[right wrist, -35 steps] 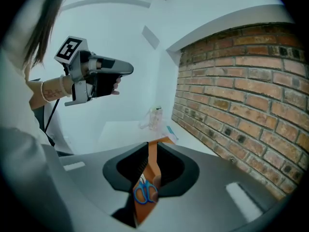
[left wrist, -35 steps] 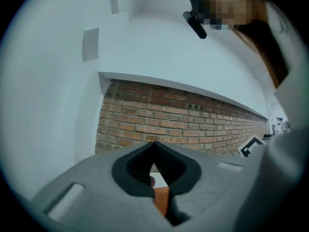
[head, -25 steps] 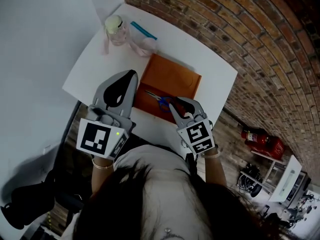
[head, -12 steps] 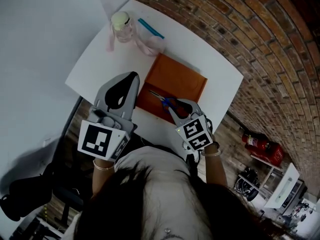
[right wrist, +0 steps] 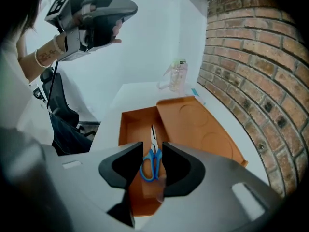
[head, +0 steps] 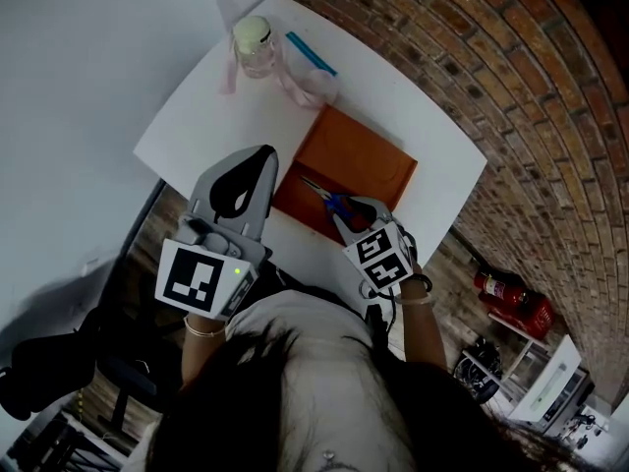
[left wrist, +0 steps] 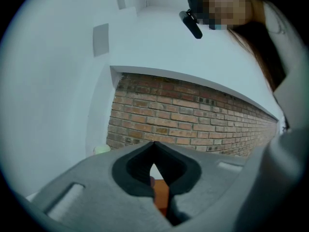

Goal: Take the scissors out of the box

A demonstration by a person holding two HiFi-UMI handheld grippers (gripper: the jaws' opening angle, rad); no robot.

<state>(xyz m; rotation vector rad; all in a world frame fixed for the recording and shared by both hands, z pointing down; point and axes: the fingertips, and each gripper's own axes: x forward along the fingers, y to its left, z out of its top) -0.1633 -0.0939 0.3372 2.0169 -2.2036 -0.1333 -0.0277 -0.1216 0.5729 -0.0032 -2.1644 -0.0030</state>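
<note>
The orange box [head: 366, 155] lies open on the white table [head: 221, 116], its tray [right wrist: 131, 124] beside the flipped lid [right wrist: 195, 124]. Blue-handled scissors [head: 334, 203] lie in the tray, blades pointing away from me. My right gripper [head: 346, 214] hangs tilted down just above the scissors [right wrist: 151, 164]. Its jaws have just been opening and now stand apart on either side of the handles, without pressing on them, as the right gripper [right wrist: 152, 147] view shows. My left gripper [head: 264, 155] is held level to the left of the box, with the tips of the left gripper [left wrist: 154, 146] together and nothing in them.
A clear jar with a pale lid [head: 254, 45] stands at the table's far corner, next to a crumpled clear bag [head: 310, 82] and a blue strip [head: 311, 54]. A brick wall [head: 472, 57] runs along the right. A dark office chair [right wrist: 60, 103] stands left of the table.
My right gripper has sunk toward the scissors and tipped further down, and its jaws have spread. The left gripper has stayed where it was.
</note>
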